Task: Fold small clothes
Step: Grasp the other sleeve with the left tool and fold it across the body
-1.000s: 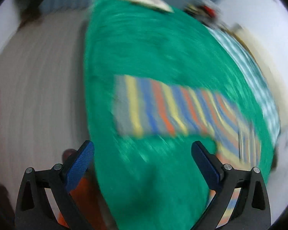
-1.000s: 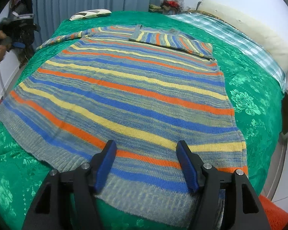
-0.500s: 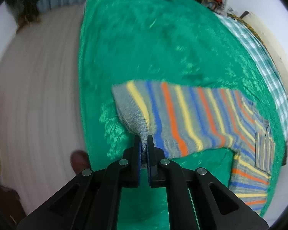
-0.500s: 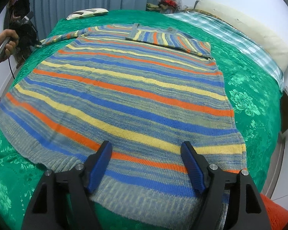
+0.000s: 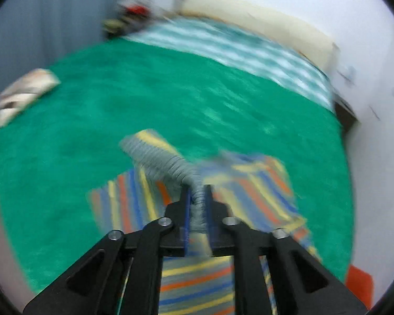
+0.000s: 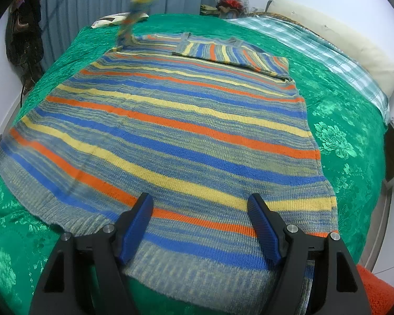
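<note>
A striped knit sweater (image 6: 176, 136) in blue, orange, yellow and grey lies flat on a green bedspread (image 6: 341, 120). Its right sleeve (image 6: 231, 55) is folded across the chest. My left gripper (image 5: 197, 197) is shut on the grey ribbed cuff (image 5: 168, 162) of the left sleeve and holds it up above the sweater; the lifted sleeve (image 6: 134, 13) shows blurred at the top of the right wrist view. My right gripper (image 6: 201, 204) is open and empty, hovering just above the sweater's bottom hem (image 6: 191, 270).
A checked sheet (image 6: 315, 47) and a cream pillow (image 6: 354, 52) lie along the bed's right side. A patterned cushion (image 5: 21, 92) sits at the far edge. A pile of items (image 6: 228, 2) is at the headboard corner. Blue curtains (image 6: 92, 5) hang behind.
My left gripper closed on the sleeve cuff, then lifted it and swung it over the sweater body. My right gripper stayed open over the hem and barely moved.
</note>
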